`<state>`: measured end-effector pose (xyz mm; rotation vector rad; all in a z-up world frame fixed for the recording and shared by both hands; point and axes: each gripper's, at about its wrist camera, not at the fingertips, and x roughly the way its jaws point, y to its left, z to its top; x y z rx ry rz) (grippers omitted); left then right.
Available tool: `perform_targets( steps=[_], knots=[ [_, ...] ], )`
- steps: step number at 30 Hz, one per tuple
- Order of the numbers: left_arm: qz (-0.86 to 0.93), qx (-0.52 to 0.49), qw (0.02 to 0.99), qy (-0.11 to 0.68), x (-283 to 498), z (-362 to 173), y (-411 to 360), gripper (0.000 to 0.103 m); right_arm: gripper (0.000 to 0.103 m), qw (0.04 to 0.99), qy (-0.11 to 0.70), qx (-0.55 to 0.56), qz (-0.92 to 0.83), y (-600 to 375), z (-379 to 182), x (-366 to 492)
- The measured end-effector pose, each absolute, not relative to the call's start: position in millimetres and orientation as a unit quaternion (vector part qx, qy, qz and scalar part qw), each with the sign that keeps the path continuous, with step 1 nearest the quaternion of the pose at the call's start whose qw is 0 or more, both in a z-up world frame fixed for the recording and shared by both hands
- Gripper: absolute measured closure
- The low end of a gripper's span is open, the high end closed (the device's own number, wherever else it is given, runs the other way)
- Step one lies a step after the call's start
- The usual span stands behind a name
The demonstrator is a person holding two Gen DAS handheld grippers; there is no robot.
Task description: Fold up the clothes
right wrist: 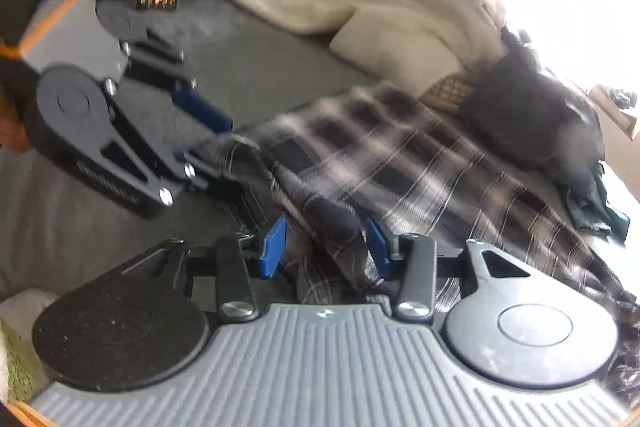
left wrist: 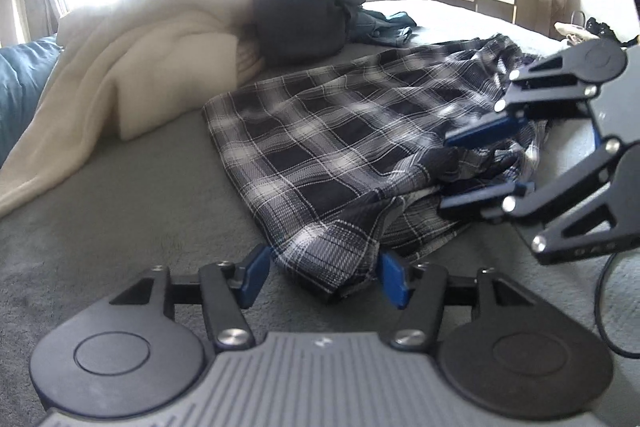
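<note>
- The plaid shirt (left wrist: pixel 352 147) lay partly folded on the bed (left wrist: pixel 120 227); the dark clothes pile (left wrist: pixel 300 23) waited untouched.
- My left hand-held gripper (left wrist: pixel 324 279) stood open around its near corner; the right hand-held gripper (right wrist: pixel 324 247) stood open astride a fold.

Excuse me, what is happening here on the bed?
A person is folding a plaid shirt on the grey bed cover, with a handheld tool in each hand. The left tool has the shirt's near corner between its open pads. The right tool stands open over a fold at the other side. Other clothes wait behind.

Black gripper (left wrist: pixel 324 277), blue pads (left wrist: pixel 394 277)
</note>
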<state>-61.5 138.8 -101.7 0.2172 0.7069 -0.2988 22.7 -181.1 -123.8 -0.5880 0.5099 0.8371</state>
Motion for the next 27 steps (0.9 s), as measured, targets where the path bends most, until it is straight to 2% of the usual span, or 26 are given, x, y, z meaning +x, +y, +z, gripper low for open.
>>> perform_targets(
  steps=[2, 16, 24, 25, 26, 27],
  knots=[
    [-0.15, 0.105, 0.922, 0.341, -62.9, -100.7, 138.6, 0.038, 0.061, 0.839, 0.242, -0.288, 0.393, -181.0, -125.3, 22.3],
    [-0.123, 0.087, 0.927, 0.345, -55.5, -106.1, 140.8, 0.037, 0.061, 0.839, 0.262, -0.347, 0.329, -190.3, -140.5, 31.0],
    [-0.114, 0.065, 0.927, 0.35, -54.3, -107.5, 145.0, 0.037, 0.062, 0.831, 0.194, -0.367, 0.371, -171.7, -135.3, 20.2],
    [-0.111, 0.061, 0.927, 0.352, -53.9, -107.6, 145.8, 0.037, 0.069, 0.829, 0.19, -0.372, 0.372, -168.3, -136.6, 20.8],
    [-0.109, 0.058, 0.928, 0.353, -53.7, -107.8, 146.7, 0.037, 0.094, 0.831, 0.187, -0.369, 0.372, -167.0, -135.2, 20.8],
    [-0.107, 0.055, 0.928, 0.354, -53.6, -108.1, 147.6, 0.037, 0.099, 0.833, 0.183, -0.366, 0.373, -166.2, -133.5, 20.3]
  ],
)
